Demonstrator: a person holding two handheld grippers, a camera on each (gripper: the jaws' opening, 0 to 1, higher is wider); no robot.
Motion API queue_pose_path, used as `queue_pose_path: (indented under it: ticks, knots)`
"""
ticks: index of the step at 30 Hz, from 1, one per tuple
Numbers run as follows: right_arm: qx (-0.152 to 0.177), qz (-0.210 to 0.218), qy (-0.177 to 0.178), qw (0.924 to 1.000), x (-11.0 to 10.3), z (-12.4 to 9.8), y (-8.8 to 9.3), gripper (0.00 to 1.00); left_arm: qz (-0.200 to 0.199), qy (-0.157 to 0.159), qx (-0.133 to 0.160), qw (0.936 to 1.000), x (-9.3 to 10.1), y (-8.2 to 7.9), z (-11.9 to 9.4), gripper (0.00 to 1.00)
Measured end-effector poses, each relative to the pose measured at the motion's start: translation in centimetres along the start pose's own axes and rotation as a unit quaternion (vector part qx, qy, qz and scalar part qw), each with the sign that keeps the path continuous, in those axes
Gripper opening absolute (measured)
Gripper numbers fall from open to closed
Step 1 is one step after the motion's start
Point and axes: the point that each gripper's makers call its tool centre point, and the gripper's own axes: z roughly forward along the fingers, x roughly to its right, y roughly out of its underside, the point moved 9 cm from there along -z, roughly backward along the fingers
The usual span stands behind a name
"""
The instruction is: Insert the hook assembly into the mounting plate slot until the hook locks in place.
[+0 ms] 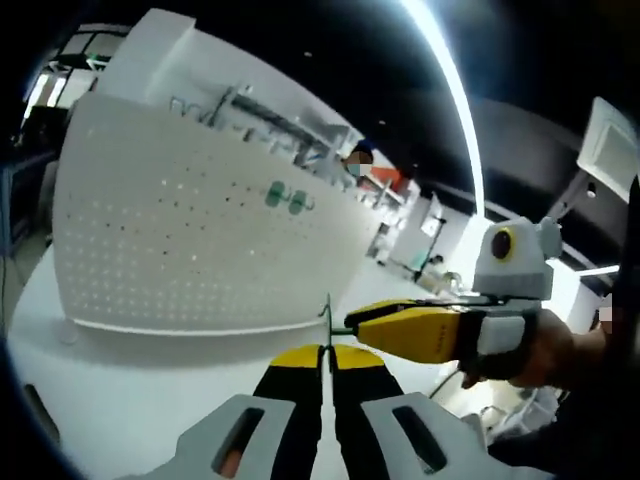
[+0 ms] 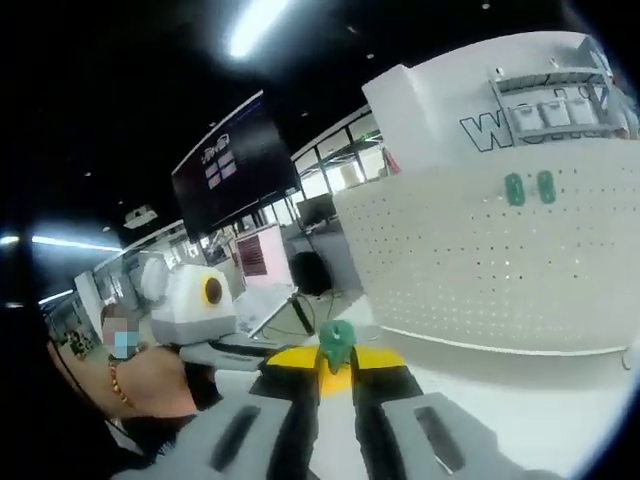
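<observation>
White pegboard [image 1: 200,240] fills frame left, two green hooks [image 1: 285,196] mounted; left gripper [image 1: 327,362] pinches a thin wire hook [image 1: 328,318], right gripper [image 2: 336,372] clamps green hook piece [image 2: 336,345] at bottom centre

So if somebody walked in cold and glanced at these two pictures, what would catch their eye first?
Probably the white pegboard standing on the white table, with two green hooks already hung high on it. Next, in the right gripper view, the right gripper shut on a green hook piece. In the left gripper view, the left gripper pinches a thin wire.
</observation>
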Motion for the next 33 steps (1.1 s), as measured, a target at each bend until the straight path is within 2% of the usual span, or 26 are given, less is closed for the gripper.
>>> queue_pose_path:
  ticks: [6,10,13,19,22,25,29,33]
  knots:
    - [0.001,0.003,-0.003,1.0000,-0.2,0.0,0.0,0.05,0.010,-0.002,0.000,0.9999,0.2,0.0,0.2,0.01]
    - [0.012,0.037,-0.004,0.9992,0.1,0.0,0.1,0.05,0.012,-0.005,0.001,0.9999,0.4,-0.1,0.1,0.01]
    - [0.012,0.036,0.002,0.9993,0.0,0.0,0.3,0.04,0.037,-0.017,-0.005,0.9992,0.6,-0.1,0.2,0.01]
    - [0.017,0.040,0.008,0.9990,0.0,0.0,0.9,0.01,0.045,-0.022,-0.014,0.9987,0.6,0.1,-0.1,0.02]
    - [0.004,0.045,0.003,0.9990,-0.2,0.1,1.8,0.00,0.044,-0.023,-0.031,0.9983,0.5,1.1,-0.7,0.03]
    - [-0.010,0.014,0.006,0.9998,-0.7,0.0,3.0,0.00,0.043,-0.020,-0.044,0.9979,0.2,2.2,-1.1,0.03]
    - [-0.020,0.023,-0.001,0.9995,-0.9,-0.1,4.2,0.00,0.045,-0.012,-0.070,0.9965,0.0,3.3,-1.6,0.05]
    - [-0.026,0.021,-0.001,0.9994,-0.7,-0.2,4.7,0.00,0.056,-0.004,-0.083,0.9949,0.2,3.7,-1.5,0.08]
